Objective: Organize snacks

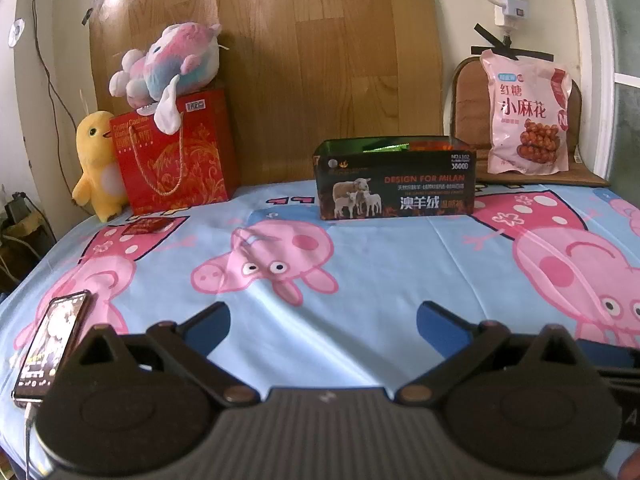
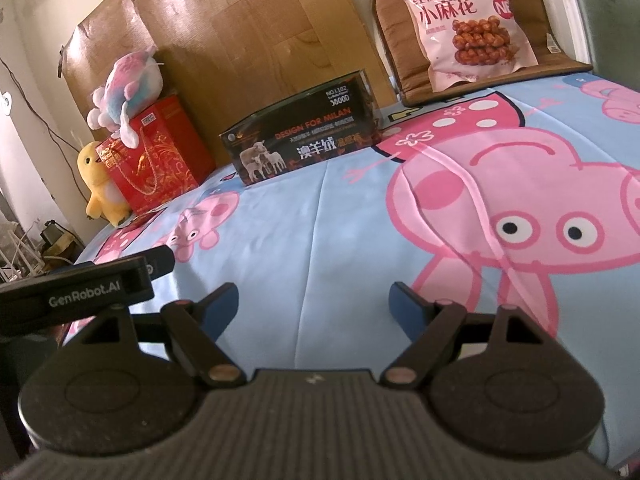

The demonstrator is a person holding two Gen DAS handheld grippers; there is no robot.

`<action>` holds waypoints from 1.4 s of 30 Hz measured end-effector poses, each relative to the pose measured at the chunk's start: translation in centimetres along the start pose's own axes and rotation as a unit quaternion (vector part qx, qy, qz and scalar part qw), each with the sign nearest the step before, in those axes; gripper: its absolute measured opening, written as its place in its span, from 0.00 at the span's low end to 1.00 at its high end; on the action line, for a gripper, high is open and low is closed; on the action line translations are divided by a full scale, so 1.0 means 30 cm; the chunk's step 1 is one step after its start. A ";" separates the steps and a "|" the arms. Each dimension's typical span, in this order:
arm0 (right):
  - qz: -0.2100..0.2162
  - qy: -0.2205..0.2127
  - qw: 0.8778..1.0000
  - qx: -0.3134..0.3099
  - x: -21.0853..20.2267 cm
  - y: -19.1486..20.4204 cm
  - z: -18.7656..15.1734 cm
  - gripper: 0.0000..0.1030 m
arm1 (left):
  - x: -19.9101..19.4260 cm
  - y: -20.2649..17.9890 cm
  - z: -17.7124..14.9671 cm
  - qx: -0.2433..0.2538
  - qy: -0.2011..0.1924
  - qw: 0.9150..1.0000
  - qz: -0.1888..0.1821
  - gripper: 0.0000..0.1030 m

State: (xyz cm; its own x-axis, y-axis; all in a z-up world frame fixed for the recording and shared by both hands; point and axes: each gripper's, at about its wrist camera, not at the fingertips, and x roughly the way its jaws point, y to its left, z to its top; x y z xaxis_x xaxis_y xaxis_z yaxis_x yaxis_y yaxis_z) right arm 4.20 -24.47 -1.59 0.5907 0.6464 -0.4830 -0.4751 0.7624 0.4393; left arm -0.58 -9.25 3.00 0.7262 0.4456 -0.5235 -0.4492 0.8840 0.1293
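A black open-top box point(image 1: 396, 184) printed with sheep stands at the far side of the Peppa Pig tablecloth point(image 1: 360, 264); orange and green snack packets show inside it. It also shows in the right wrist view point(image 2: 304, 140). A pink bag of twisted dough snacks point(image 1: 528, 116) leans upright on a brown chair cushion point(image 1: 468, 92) at the back right, and shows in the right wrist view point(image 2: 468, 20). My left gripper point(image 1: 324, 328) is open and empty over the cloth's near edge. My right gripper point(image 2: 312, 308) is open and empty, with the left gripper's body point(image 2: 80, 288) beside it.
A red gift bag point(image 1: 176, 156) stands at the back left with a pink-blue plush point(image 1: 172, 64) on top and a yellow duck plush point(image 1: 98, 164) beside it. A small red packet point(image 1: 150, 226) lies in front of the bag. A phone point(image 1: 52, 344) lies at the near left edge.
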 end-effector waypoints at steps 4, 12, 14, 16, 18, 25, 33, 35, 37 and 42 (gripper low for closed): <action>0.000 0.000 1.000 0.000 0.002 -0.002 0.001 0.82 | 0.002 0.001 0.002 0.000 0.001 1.000 -0.001 1.00; 0.001 0.001 1.000 -0.001 0.004 -0.003 0.003 0.82 | 0.007 -0.003 0.001 0.004 0.004 1.000 -0.003 1.00; 0.001 0.001 1.000 -0.001 0.003 -0.002 0.002 0.82 | 0.007 -0.004 0.001 0.005 0.004 1.000 -0.003 1.00; 0.001 0.000 1.000 -0.001 0.004 -0.003 0.003 0.82 | 0.010 -0.003 0.001 0.006 0.004 1.000 -0.003 1.00; 0.001 0.000 1.000 -0.002 0.004 -0.003 0.003 0.82 | 0.012 -0.004 0.001 0.007 0.005 1.000 -0.002 1.00; 0.001 0.000 1.000 -0.002 0.005 -0.001 0.001 0.82 | 0.021 -0.003 -0.001 0.009 0.011 1.000 -0.002 1.00; 0.000 -0.001 1.000 -0.001 0.007 -0.008 0.006 0.82 | 0.019 0.003 0.001 0.002 0.014 1.000 -0.002 1.00; -0.002 -0.002 1.000 -0.001 0.008 -0.014 0.009 0.82 | 0.019 0.006 0.004 0.000 0.014 1.000 -0.002 1.00; -0.004 -0.003 1.000 -0.002 0.010 -0.015 0.011 0.82 | 0.021 0.006 0.006 -0.002 0.015 1.000 -0.003 1.00; -0.006 -0.005 1.000 -0.006 0.015 -0.021 0.017 0.82 | 0.025 0.007 0.008 -0.002 0.016 1.000 -0.005 1.00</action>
State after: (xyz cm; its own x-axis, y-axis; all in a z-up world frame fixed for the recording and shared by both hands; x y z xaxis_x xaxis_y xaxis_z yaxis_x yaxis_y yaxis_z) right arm 5.08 -24.68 -1.68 0.6024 0.6367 -0.4814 -0.4755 0.7707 0.4242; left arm -0.01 -8.72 2.83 0.7136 0.4311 -0.5522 -0.4435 0.8882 0.1203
